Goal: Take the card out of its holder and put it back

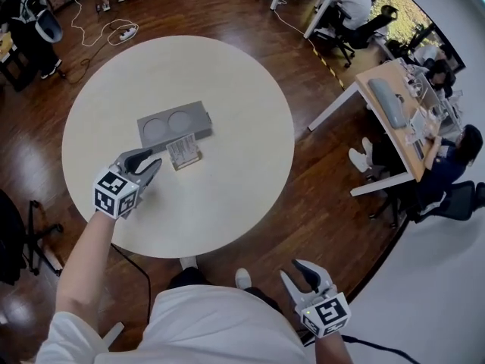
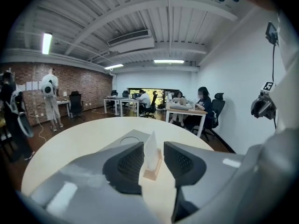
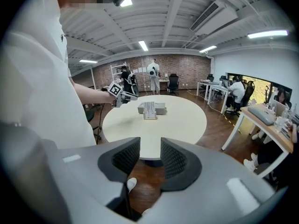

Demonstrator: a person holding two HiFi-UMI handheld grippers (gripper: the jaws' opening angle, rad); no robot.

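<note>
A white card stands upright in a small wooden holder near the middle of the round table. My left gripper rests just left of it, open, with a gap to the card. In the left gripper view the card and holder show in line with the gap between the jaws, untouched by the pads. My right gripper hangs off the table's near edge by the person's lap, open and empty. From the right gripper view the card is far off.
A grey block with two round recesses lies directly behind the holder. Desks, office chairs and seated people fill the room to the right. A power strip and cable lie on the wooden floor beyond the table.
</note>
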